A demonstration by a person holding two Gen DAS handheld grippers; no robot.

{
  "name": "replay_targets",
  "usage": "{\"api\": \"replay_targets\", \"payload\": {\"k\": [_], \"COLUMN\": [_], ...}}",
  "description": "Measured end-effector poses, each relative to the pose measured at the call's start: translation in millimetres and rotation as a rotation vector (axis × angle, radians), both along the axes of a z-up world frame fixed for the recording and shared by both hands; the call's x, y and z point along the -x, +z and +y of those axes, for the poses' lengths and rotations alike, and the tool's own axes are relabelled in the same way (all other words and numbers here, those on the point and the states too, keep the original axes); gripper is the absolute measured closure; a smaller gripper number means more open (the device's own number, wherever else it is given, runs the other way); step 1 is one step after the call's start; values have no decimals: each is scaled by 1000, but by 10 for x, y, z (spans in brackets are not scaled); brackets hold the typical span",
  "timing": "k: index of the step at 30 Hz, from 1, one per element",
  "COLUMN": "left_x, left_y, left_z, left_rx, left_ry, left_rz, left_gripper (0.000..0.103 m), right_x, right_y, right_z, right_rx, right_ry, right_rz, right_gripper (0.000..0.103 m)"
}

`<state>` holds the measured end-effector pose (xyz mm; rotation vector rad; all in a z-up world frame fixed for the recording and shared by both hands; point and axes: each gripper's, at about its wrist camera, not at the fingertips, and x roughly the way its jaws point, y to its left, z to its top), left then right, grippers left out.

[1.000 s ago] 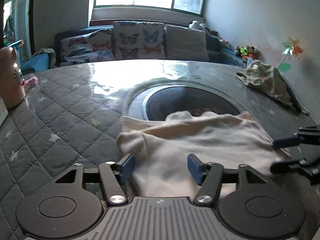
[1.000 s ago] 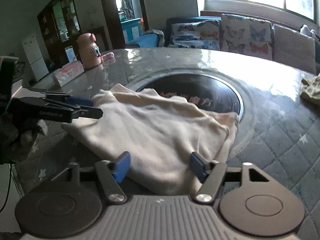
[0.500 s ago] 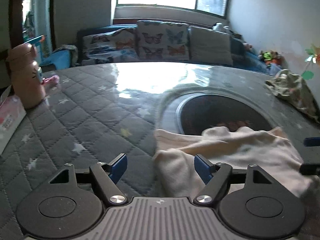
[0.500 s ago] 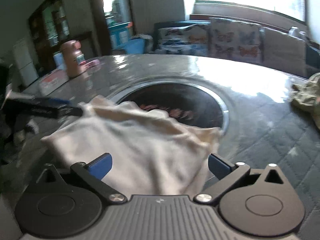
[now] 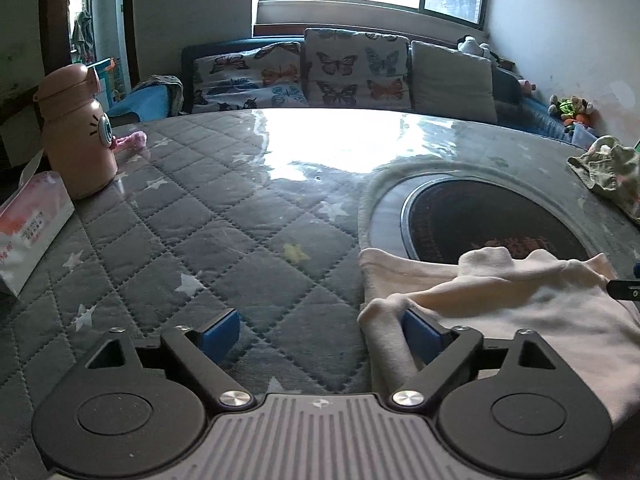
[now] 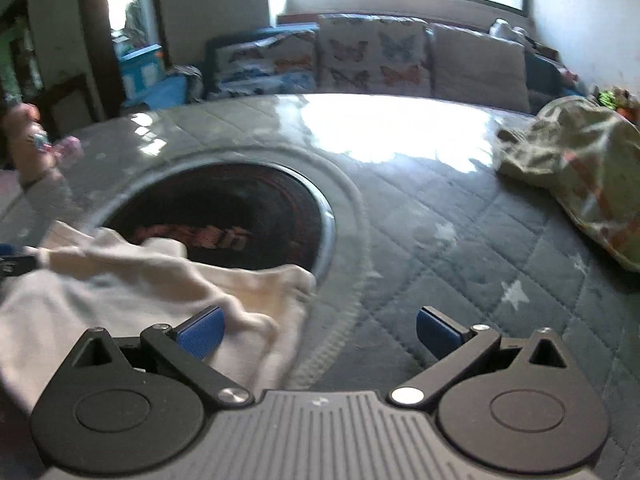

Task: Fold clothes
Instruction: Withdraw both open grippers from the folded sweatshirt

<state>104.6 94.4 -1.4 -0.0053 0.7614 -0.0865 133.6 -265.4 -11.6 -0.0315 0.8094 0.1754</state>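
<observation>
Both grippers gape, jaws just opened: left gripper [image 5: 320, 334] and right gripper [image 6: 320, 330] each straddle one edge of the cream garment [image 5: 520, 312]; better to slide inward before pinching.

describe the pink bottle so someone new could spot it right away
Start at the round table under its grey quilted star-print cover and go to its far left edge. There a squat pink plastic bottle stands upright behind a pink-and-white tissue box. Only it has a cartoon face with whiskers.
</observation>
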Motion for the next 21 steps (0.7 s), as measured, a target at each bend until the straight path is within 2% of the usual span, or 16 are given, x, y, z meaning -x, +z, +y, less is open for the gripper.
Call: {"api": "replay_targets", "payload": {"k": [6,13,21], "left_x": [-16,-33,-11], "left_y": [-22,-40,-58], "left_z": [25,67,78], "left_rx": [-2,25,33], "left_ry": [18,29,26], "left_rz": [4,14,-10], "left_gripper": [0,0,0], "right_x": [-2,29,27], "right_y": [-57,-98,-104], "right_z": [12,24,9], "right_rx": [32,42,34], "right_ry": [-12,-9,13], "right_rz": [-19,-66,-77], "right_gripper": [0,0,0]}}
